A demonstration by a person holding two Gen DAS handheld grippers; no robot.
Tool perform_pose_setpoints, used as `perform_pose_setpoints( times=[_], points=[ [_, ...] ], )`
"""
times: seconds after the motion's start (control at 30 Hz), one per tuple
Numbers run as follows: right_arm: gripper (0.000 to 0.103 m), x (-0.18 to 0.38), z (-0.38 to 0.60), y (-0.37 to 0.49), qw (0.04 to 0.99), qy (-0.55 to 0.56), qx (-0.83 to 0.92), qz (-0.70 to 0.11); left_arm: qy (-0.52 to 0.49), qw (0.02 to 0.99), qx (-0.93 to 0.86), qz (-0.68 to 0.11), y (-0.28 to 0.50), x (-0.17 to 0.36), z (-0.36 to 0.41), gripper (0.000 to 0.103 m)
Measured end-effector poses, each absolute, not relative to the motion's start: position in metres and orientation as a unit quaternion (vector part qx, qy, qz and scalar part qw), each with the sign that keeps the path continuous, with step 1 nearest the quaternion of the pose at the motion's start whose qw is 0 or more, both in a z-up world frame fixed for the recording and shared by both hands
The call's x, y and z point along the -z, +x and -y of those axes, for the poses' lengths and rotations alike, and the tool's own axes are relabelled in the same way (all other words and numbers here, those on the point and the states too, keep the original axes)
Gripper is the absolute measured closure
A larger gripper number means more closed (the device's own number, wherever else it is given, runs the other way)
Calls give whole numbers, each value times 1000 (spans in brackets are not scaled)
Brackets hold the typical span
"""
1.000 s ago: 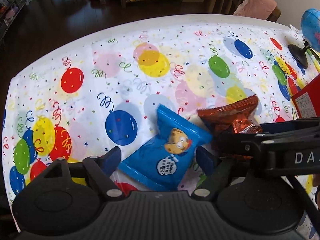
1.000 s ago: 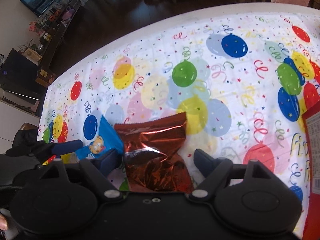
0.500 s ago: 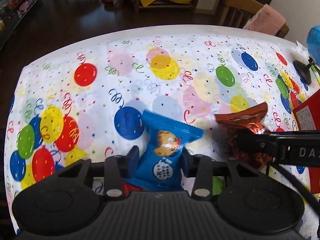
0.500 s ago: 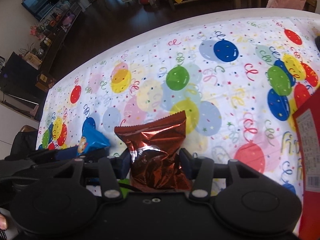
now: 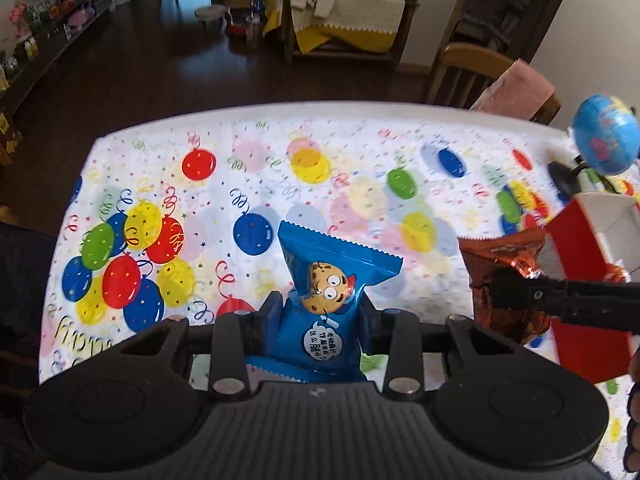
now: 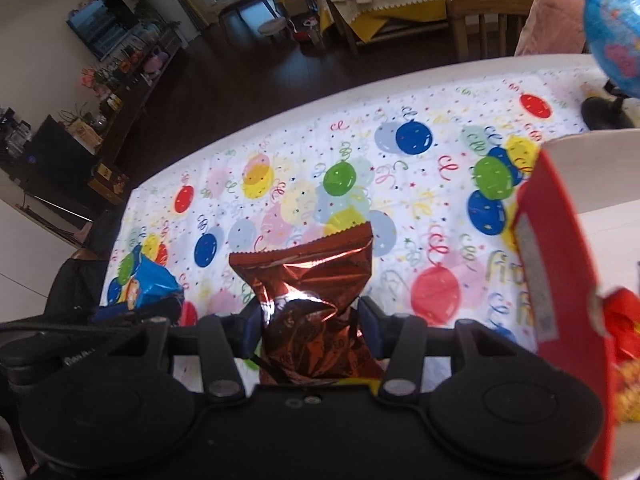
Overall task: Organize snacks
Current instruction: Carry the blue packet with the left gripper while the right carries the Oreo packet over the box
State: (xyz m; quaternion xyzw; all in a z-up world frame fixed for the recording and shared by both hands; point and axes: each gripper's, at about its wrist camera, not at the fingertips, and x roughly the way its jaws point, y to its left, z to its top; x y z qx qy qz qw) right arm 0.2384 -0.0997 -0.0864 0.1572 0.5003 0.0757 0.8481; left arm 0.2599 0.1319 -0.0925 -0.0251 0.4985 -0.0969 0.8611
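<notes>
Snacks: two packets, one per tool, both clear of the worktop (image 5: pixel 160 160) with its balloon-print cloth.

Left tool (image 5: pixel 320 320): clenched on the blue cookie packet (image 5: pixel 324 280). Pads press the packet's lower half from both sides; the film pinches in at the grip. Long axis of the packet runs straight ahead of the tool, along the fingers; the crimped top edge points away and fans out wider than the grip.

Right tool (image 6: pixel 310 322): clenched on the brown foil packet (image 6: pixel 312 292). Same arrangement: gripped across the lower body, serrated top edge pointing forward, foil crumpled at the pinch.

Red box (image 6: pixel 560 264): open, white inside, standing to the right of the right tool and a little ahead of it. Some red and yellow wrappers show inside its near end; contents otherwise hard to read. From the left wrist view the box (image 5: pixel 580 248) lies far right, beyond the right tool and the foil packet (image 5: pixel 504 264).

Judgement: the box looks like the destination. Right hand is nearer, just beside the box wall, so the foil packet likely goes first. The left tool has to cross behind or over the right one; collision between the tools is the risk.

Globe (image 6: pixel 612 36) on a dark stand sits beyond the box, out of the path.
</notes>
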Motion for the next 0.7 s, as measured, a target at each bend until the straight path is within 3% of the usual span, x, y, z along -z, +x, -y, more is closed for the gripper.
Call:
perform_pose_setpoints(
  times=[0.37, 0.7],
  points=[
    [55, 34, 150, 162, 868, 172, -74, -459, -38, 883, 112, -453, 191, 21, -93, 67],
    [55, 14, 220, 108, 886, 189, -40, -422, -8, 892, 168, -420, 140, -17, -9, 67]
  ],
)
